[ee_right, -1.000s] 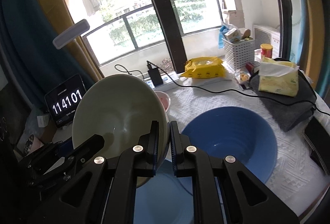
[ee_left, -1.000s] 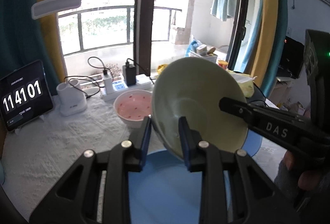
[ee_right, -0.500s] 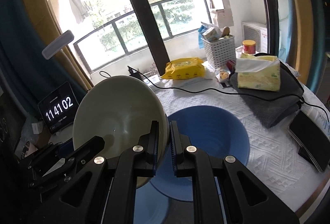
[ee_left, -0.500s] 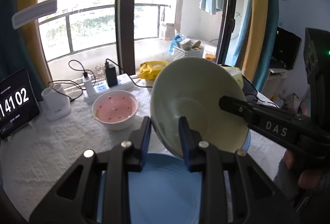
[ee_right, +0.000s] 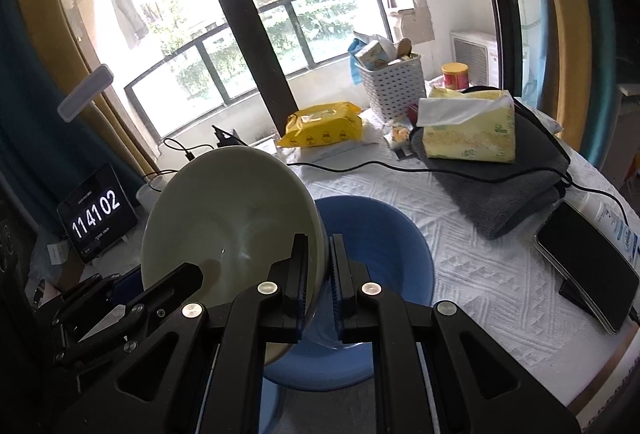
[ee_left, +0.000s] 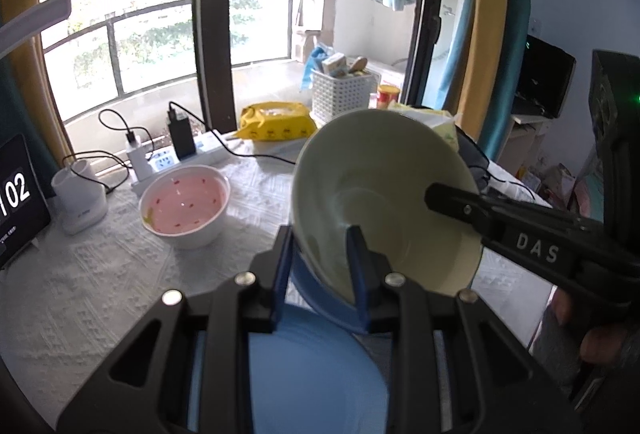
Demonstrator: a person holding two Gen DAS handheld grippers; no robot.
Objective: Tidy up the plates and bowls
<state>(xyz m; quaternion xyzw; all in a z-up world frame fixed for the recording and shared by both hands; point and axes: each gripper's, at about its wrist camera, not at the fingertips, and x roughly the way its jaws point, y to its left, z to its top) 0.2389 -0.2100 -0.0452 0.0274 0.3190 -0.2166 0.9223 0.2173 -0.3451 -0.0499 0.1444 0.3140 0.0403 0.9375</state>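
Your right gripper [ee_right: 320,274] is clamped on the rim of the pale green bowl [ee_right: 232,218], 1 finger inside the wall, 1 outside, pads pressed tight. Your left gripper [ee_left: 320,258] grips the opposite rim the same way, its jaws a bit wider apart since they straddle a thicker part of the wall. So both claws carry 1 bowl btwn them, tilted steeply on edge, in the air above the blue dishes.

Right below sits the blue bowl [ee_right: 380,246], and nearer you a lighter blue plate [ee_left: 312,374]. The pink bowl [ee_left: 186,202] with red specks stands off to the left, apart from the rest.

Risks, as I judge them:
- 2 hands on 1 rigid rim: if they drift apart or twist out of sync, a pad could slide off and the bowl drops onto the blue bowl, maybe chipping both.
- Glazed wall + narrow pads = slippery; the tilt puts weight on the lower edge.
- Lowering it tilted could knock rim on rim; level it 1st.
- Black cable [ee_right: 400,170] runs across the cloth behind the blue bowl; keep clear.

Surface: round table w/ white textured cloth [ee_right: 500,266]. On it a phone [ee_right: 588,262], tissue pack [ee_right: 468,130] on a grey towel [ee_right: 500,190], yellow wipes pack [ee_right: 324,124], white basket [ee_right: 394,82], power strip [ee_left: 188,158], clock display [ee_right: 96,216]. Beyond: big window, balcony railing, daylight.
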